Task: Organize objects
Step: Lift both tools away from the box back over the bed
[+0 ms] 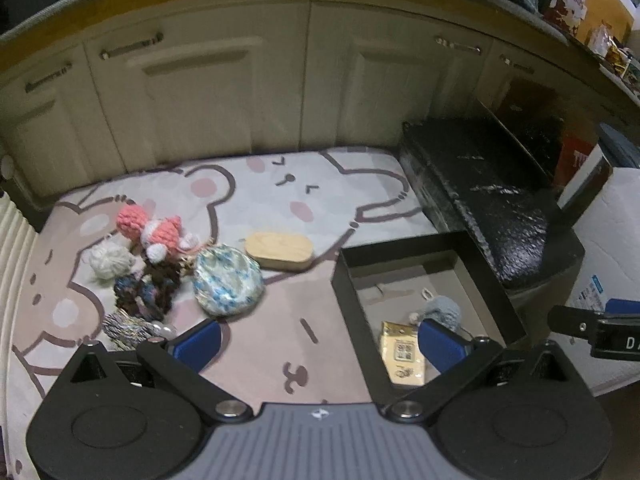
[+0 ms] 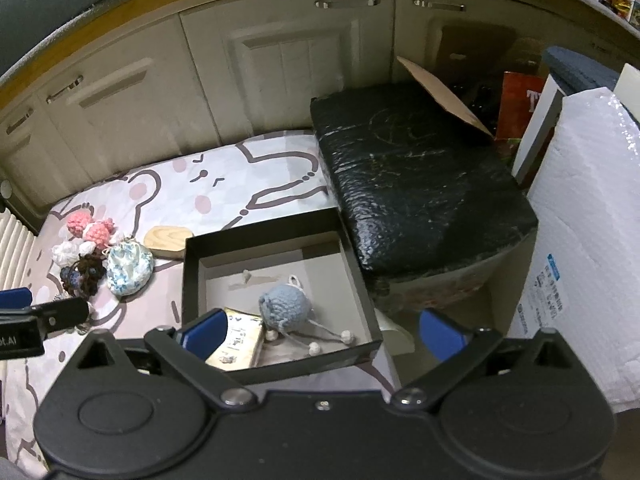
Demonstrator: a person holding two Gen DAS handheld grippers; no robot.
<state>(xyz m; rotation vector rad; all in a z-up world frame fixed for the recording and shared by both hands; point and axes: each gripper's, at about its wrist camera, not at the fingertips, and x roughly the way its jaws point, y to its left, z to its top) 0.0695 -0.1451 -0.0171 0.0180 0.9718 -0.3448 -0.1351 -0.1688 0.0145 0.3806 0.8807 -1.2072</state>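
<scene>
A black open box [image 1: 348, 280] [image 2: 192, 276] sits on the bear-print mat. Inside it lie a blue-grey crochet ball [image 2: 285, 304] [image 1: 442, 309] with beaded strings and a yellowish packet [image 2: 236, 346] [image 1: 402, 354]. Left of the box lie a pale wooden oval case [image 1: 280, 250] [image 2: 166, 240], a blue-and-white floral pouch [image 1: 228, 280] [image 2: 130, 270], pink crochet pieces [image 1: 150, 226] [image 2: 92, 230], a white yarn ball [image 1: 110, 260] and dark scrunchies [image 1: 144, 288]. My left gripper [image 1: 320, 340] hangs open above the mat beside the box. My right gripper [image 2: 322, 330] stands wide open over the box's near edge, holding nothing.
A black padded stool [image 2: 416, 188] [image 1: 480, 200] stands right of the box. Cream cabinet doors [image 1: 200, 92] run along the back. A white bubble-wrapped package [image 2: 588, 240] and a cardboard flap [image 2: 440, 92] crowd the right side. A ribbed white radiator edge [image 1: 10, 240] sits at far left.
</scene>
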